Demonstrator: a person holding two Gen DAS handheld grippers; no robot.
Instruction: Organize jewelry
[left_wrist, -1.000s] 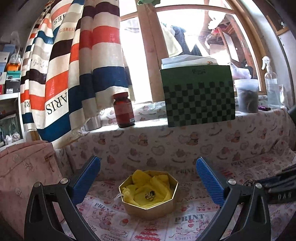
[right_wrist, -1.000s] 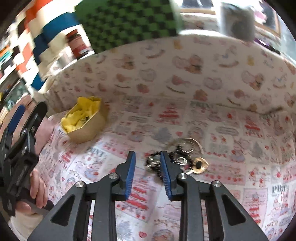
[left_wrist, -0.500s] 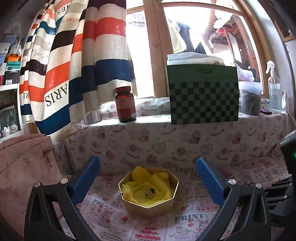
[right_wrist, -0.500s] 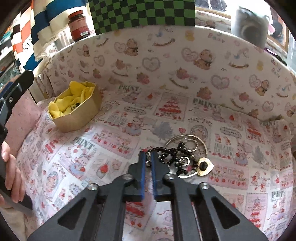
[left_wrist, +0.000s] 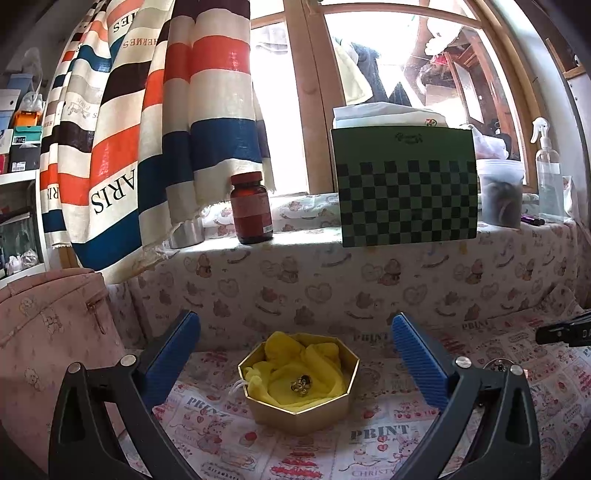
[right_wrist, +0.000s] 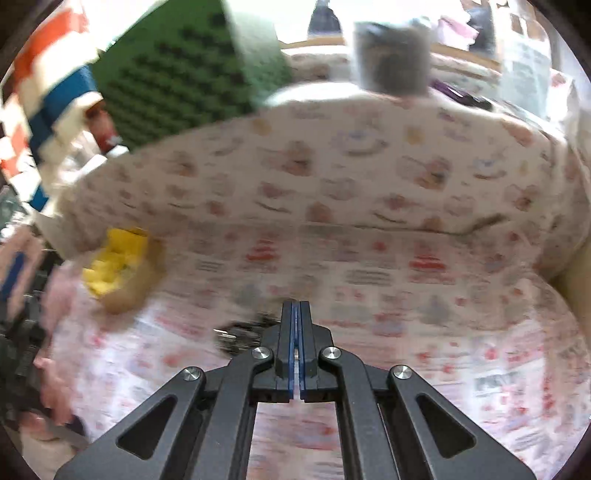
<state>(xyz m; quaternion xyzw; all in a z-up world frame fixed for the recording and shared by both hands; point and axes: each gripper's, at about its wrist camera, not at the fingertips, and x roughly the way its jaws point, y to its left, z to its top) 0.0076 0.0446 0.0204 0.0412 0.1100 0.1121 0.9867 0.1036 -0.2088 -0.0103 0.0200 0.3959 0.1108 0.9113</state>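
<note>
Both jaws of the right gripper (right_wrist: 295, 306) have just pinched shut on the bead necklace (right_wrist: 243, 332), with the gold box (right_wrist: 125, 273) up-left, nearer the wide-open, empty left gripper (left_wrist: 295, 332).

One gold octagonal box (left_wrist: 297, 402); one yellow cloth (left_wrist: 306, 365) inside; one gold trinket (left_wrist: 301, 382); far: one brown bottle (left_wrist: 252, 208), one spray bottle (left_wrist: 549, 173).

We see a glossy gold octagonal box (left_wrist: 301, 410) lined with soft yellow cloth (left_wrist: 295, 365) on a matt printed cotton cover (left_wrist: 369, 435).
</note>
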